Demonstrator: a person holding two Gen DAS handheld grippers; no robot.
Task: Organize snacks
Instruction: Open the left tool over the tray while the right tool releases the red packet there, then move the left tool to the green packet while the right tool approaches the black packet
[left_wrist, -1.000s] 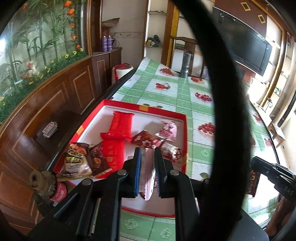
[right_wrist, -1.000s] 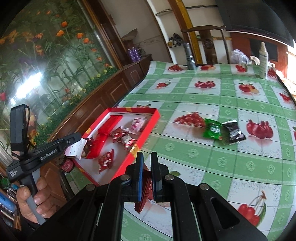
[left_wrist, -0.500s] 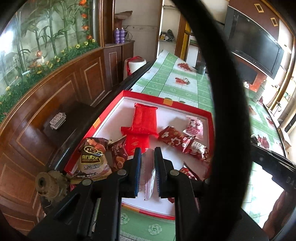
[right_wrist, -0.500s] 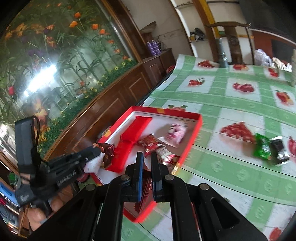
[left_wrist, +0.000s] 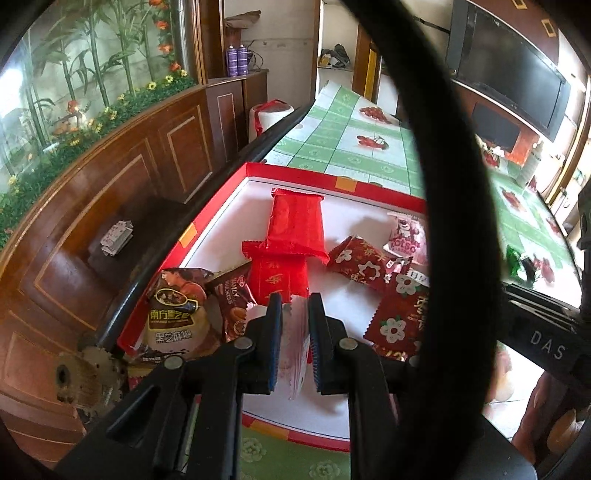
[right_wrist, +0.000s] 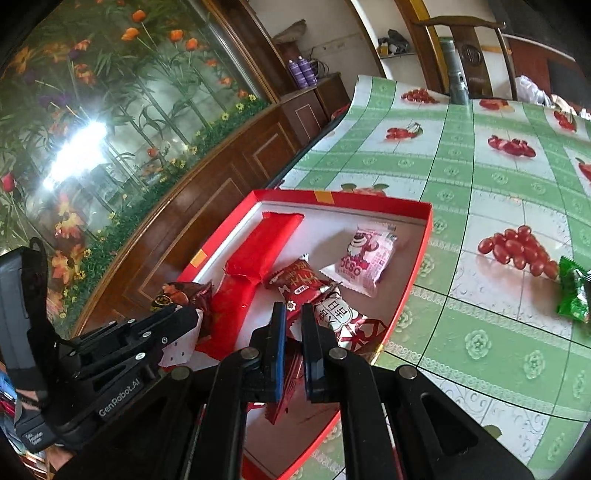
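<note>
- Left claw (left_wrist: 295, 332) is clenched on a white packet (left_wrist: 295, 354), hanging over the red box (left_wrist: 343, 182).
- Right claw (right_wrist: 293, 347) grips a red packet (right_wrist: 286, 387) above the box's near corner.
- Lower each onto bare floor, clear of other snacks, then release.
- A green packet (right_wrist: 572, 295) waits on the bench (right_wrist: 480, 192).

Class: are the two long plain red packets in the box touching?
Touching. The left wrist view shows the farther long red packet overlapping the nearer red packet.
</note>
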